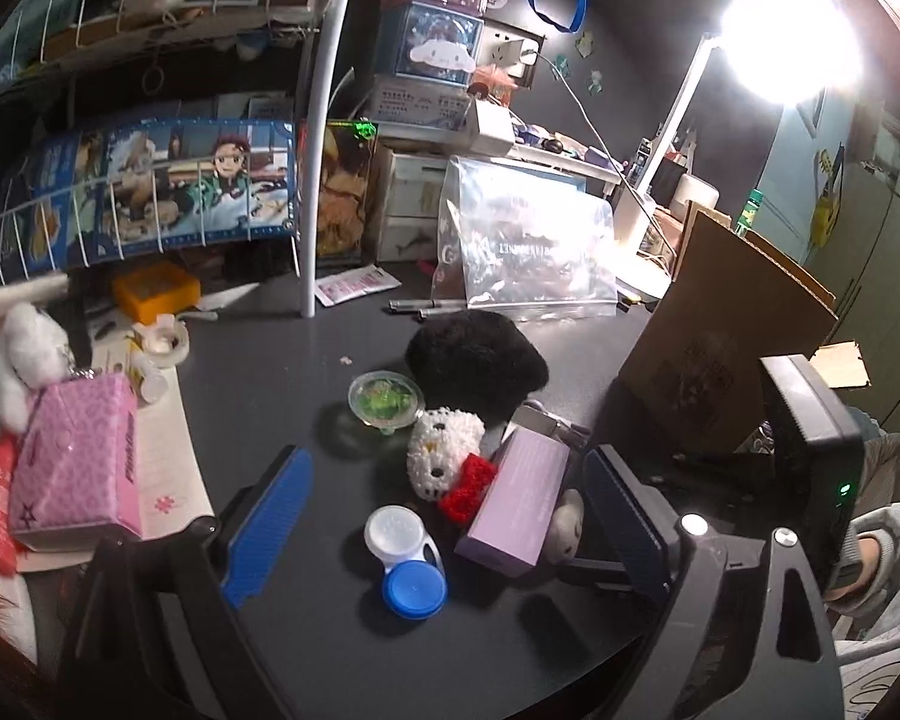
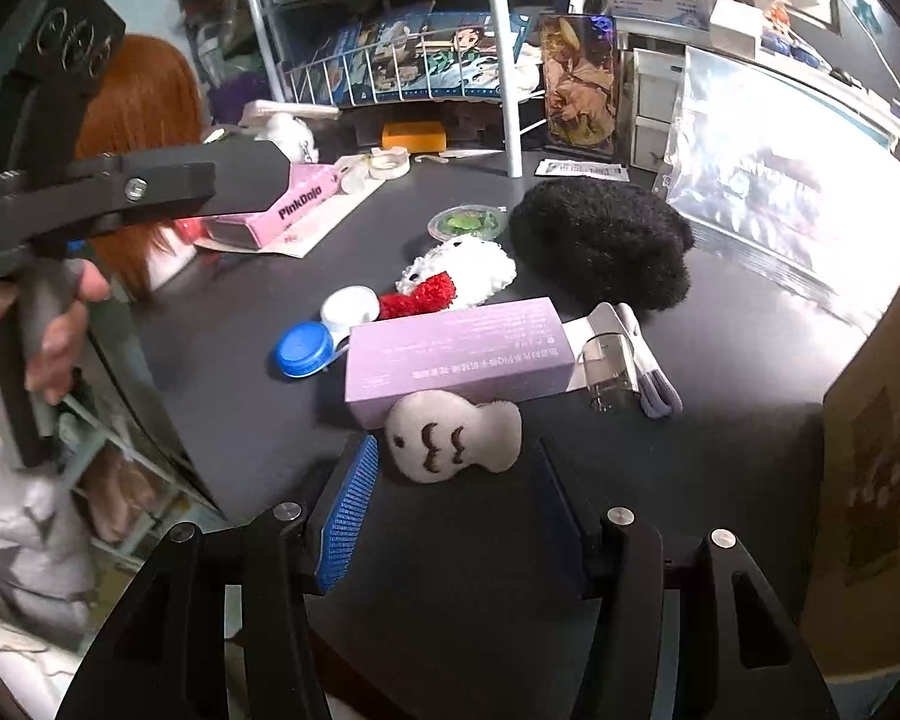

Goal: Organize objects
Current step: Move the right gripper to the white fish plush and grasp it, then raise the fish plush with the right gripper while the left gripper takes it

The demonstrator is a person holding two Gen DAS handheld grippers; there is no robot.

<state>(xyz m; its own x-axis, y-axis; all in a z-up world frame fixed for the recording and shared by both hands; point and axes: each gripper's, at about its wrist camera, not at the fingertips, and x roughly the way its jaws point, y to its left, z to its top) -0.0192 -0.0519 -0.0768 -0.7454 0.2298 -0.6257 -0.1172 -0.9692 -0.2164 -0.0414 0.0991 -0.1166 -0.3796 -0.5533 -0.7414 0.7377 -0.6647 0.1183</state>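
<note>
A cluster lies on the dark table (image 1: 282, 372): a white crocheted cat plush with a red bow (image 1: 444, 462), a white-and-blue contact lens case (image 1: 405, 564), a lilac box (image 1: 513, 504), a green jelly cup (image 1: 384, 402) and a black fluffy pouch (image 1: 474, 363). My left gripper (image 1: 450, 468) hangs open and wide over the plush, the case and the box, touching none. In the right wrist view a small white plush with a stitched face (image 2: 450, 438) lies against the lilac box (image 2: 456, 354). My right gripper (image 2: 456, 450) is open, its fingertips on either side of that plush.
A pink tissue box (image 1: 75, 462) sits at the left table edge, tape rolls (image 1: 165, 342) behind it. A wire rack (image 1: 138, 210) and stacked boxes line the back. A clear zip bag (image 1: 522, 246) and a cardboard box (image 1: 732, 348) stand right. A clear bottle (image 2: 609, 366) lies beside the lilac box.
</note>
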